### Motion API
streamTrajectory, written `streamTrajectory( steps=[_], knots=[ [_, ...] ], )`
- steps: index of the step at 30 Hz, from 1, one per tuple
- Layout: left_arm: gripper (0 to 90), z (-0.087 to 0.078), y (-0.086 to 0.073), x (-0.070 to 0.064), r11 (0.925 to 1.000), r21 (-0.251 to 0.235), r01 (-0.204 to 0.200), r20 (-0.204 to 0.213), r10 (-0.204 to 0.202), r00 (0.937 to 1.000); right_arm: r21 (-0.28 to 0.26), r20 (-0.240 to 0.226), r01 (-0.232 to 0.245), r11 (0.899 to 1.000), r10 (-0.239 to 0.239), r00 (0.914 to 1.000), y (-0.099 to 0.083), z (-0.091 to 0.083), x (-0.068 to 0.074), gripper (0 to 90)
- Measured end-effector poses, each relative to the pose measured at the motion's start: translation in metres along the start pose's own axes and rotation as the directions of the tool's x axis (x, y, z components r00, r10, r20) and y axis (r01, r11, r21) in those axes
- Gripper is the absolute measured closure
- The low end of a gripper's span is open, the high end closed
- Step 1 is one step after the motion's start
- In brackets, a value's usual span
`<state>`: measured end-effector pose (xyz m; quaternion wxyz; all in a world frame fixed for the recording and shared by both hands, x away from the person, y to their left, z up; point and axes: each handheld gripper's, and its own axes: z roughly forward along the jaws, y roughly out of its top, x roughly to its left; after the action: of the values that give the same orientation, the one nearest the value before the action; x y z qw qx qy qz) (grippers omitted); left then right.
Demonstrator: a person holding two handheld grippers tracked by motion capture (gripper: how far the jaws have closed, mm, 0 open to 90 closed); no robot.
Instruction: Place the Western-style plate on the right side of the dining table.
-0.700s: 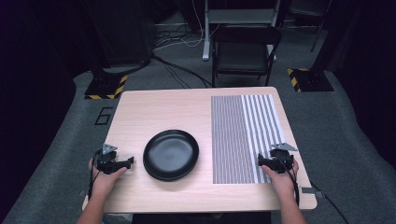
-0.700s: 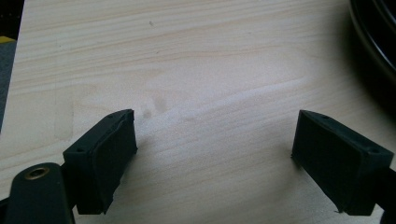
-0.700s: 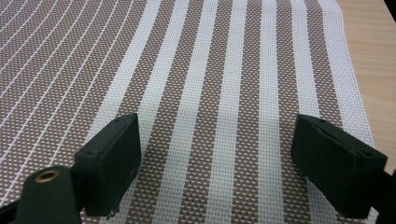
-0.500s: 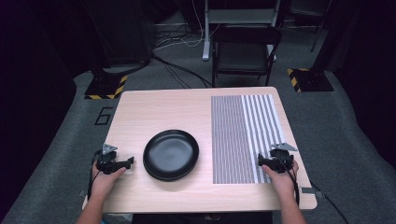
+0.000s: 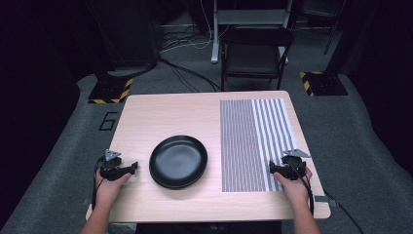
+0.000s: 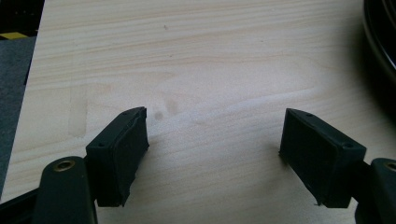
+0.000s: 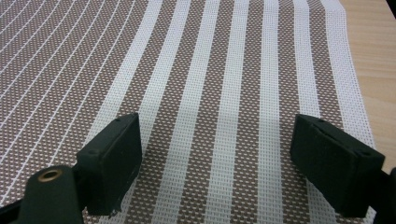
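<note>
Table: light wood, rectangular, on grey carpet; a dark folding chair stands beyond its far edge.

Placemat: woven, brown-and-white striped, covering the right part of the tabletop from far edge toward near edge (narrow stripes on its left half, broader ones on its right). In the right gripper view its mesh weave runs under both jaws, with bare wood at the upper right.

Plate: black, round, shallow, empty, on bare wood between the two grippers and just left of the placemat. Its dark rim cuts into the upper right corner of the left gripper view.

Left gripper: held in the left hand near the table's front left corner, pointing toward the plate, apart from it. Jaws spread wide, nothing between them but bare wood.

Right gripper: held in the right hand over the placemat's near right part. Jaws likewise parted wide, holding nothing.
</note>
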<state>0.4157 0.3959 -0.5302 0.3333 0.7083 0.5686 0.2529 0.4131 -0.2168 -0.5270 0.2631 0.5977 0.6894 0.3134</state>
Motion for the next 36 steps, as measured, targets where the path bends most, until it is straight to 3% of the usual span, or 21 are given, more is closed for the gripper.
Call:
streamTrajectory(
  steps=[3, 7, 8, 9, 12, 15, 18, 24, 31, 36],
  knots=[
    [23.6, 0.0, 0.0, 0.0, 1.0, -0.004, -0.003, 0.004, 0.003, 1.0, 0.0, 0.001, -0.003, 1.0, 0.003, 1.0, 0.0, 0.0, 0.0, 15.9],
    [31.1, -0.002, -0.001, 0.0, 1.0, -0.007, -0.001, 0.008, 0.001, 1.0, -0.008, 0.006, -0.008, 1.0, 0.008, 0.9999, 0.0, 0.0, 0.0, 17.9],
    [31.1, -0.002, -0.001, 0.001, 0.9999, -0.016, 0.004, 0.002, -0.004, 1.0, -0.008, 0.006, -0.008, 1.0, 0.008, 0.9999, 0.0, 0.0, 0.0, 17.9],
    [35.2, -0.004, 0.0, 0.002, 0.9993, -0.015, 0.034, 0.011, -0.034, 0.9994, -0.003, 0.006, -0.012, 1.0, 0.012, 0.9999, 0.0, -0.001, 0.0, 18.0],
    [42.5, -0.008, 0.001, 0.004, 0.997, 0.005, 0.078, 0.028, -0.078, 0.9966, -0.006, 0.01, -0.024, 1.0, 0.025, 0.9996, 0.001, -0.004, -0.001, 33.9],
    [47.7, -0.012, 0.001, 0.005, 0.9929, 0.025, 0.117, 0.043, -0.118, 0.9921, -0.004, 0.008, -0.085, 0.996, 0.085, 0.9964, 0.002, -0.007, -0.007, 44.3],
    [49.2, -0.016, 0.001, 0.004, 0.9926, 0.011, 0.121, 0.054, -0.121, 0.9912, 0.006, 0.008, -0.117, 0.993, 0.117, 0.9931, 0.003, -0.01, -0.009, 48.8],
    [50.4, -0.026, 0.003, 0.0, 0.9917, -0.022, 0.127, 0.072, -0.125, 0.9896, -0.022, -0.007, -0.072, 0.997, 0.072, 0.9974, 0.011, -0.019, 0.008, 49.2],
    [50.6, -0.035, 0.005, -0.002, 0.9854, -0.041, 0.165, 0.115, -0.159, 0.9805, -0.025, -0.03, -0.017, 1.0, 0.016, 0.9994, 0.016, -0.02, 0.026, 49.5],
    [51.1, -0.041, 0.007, -0.002, 0.9812, -0.051, 0.186, 0.126, -0.179, 0.9757, -0.031, -0.061, -0.01, 0.999, 0.008, 0.9981, 0.019, -0.021, 0.032, 50.8]
  ],
)
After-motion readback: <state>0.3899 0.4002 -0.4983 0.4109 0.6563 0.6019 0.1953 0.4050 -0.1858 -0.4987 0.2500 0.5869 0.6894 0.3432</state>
